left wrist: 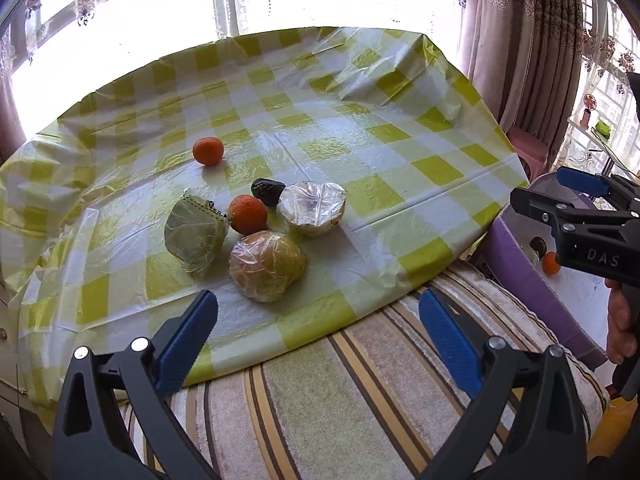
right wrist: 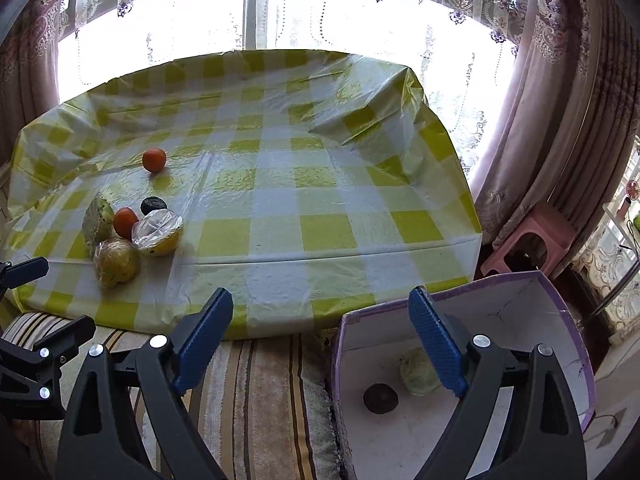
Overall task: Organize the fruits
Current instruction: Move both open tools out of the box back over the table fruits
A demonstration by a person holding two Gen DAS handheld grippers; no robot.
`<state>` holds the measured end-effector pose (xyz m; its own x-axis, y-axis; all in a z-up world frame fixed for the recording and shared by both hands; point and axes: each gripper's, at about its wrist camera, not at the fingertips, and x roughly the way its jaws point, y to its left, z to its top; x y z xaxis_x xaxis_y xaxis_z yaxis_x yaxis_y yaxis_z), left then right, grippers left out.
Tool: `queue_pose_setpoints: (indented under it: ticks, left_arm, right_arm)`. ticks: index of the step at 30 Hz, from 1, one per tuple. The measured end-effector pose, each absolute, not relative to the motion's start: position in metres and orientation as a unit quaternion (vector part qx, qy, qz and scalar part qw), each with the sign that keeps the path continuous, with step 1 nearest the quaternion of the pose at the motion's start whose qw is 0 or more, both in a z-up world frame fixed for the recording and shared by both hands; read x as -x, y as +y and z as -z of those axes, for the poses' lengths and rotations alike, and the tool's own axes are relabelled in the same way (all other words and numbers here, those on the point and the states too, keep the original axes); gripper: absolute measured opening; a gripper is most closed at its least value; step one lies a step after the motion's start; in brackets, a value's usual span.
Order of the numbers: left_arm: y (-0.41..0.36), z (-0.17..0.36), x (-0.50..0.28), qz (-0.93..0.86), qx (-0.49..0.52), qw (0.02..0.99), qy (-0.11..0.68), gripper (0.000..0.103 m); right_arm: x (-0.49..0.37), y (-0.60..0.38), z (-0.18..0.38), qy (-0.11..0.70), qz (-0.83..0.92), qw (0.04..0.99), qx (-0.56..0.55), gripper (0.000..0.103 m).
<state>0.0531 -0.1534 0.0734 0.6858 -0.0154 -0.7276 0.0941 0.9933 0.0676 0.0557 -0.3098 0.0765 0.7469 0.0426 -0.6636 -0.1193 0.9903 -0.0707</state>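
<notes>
Fruits lie on the yellow-checked tablecloth (left wrist: 360,140): a lone orange (left wrist: 207,151), a second orange (left wrist: 247,214), a dark avocado (left wrist: 267,191), a wrapped green piece (left wrist: 195,236), a wrapped cut half (left wrist: 312,208) and a wrapped yellow fruit (left wrist: 267,266). My left gripper (left wrist: 318,334) is open and empty, just short of the wrapped yellow fruit. My right gripper (right wrist: 322,334) is open and empty above the edge of the purple box (right wrist: 560,292). The box holds a wrapped green fruit (right wrist: 416,370), a dark round fruit (right wrist: 380,398) and a small orange (left wrist: 551,263).
A striped cushion (left wrist: 340,400) lies in front of the table under both grippers. A pink stool (right wrist: 532,240) stands right of the table. Curtains (right wrist: 560,100) and a bright window are behind.
</notes>
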Motion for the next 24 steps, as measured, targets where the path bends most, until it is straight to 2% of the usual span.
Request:
queue_pose_setpoints:
  ticks: [5,15,24]
  left_arm:
    - [-0.134,-0.076,-0.043,-0.017,-0.054,0.920,0.388,0.101]
    - [-0.079,-0.065,-0.025,-0.051,-0.009,0.920,0.388,0.101]
    - [-0.039,-0.056,-0.024,-0.049,0.075,0.916,0.392,0.100]
  right_arm:
    - [-0.051,-0.293,-0.079,0.338,-0.019,0.938,0.075,0.087]
    - [-0.046,-0.254,-0.065,0.339,-0.085,0.934,0.067,0.086]
    - [-0.059,-0.232,-0.047,0.370,-0.153,0.916,0.001,0.087]
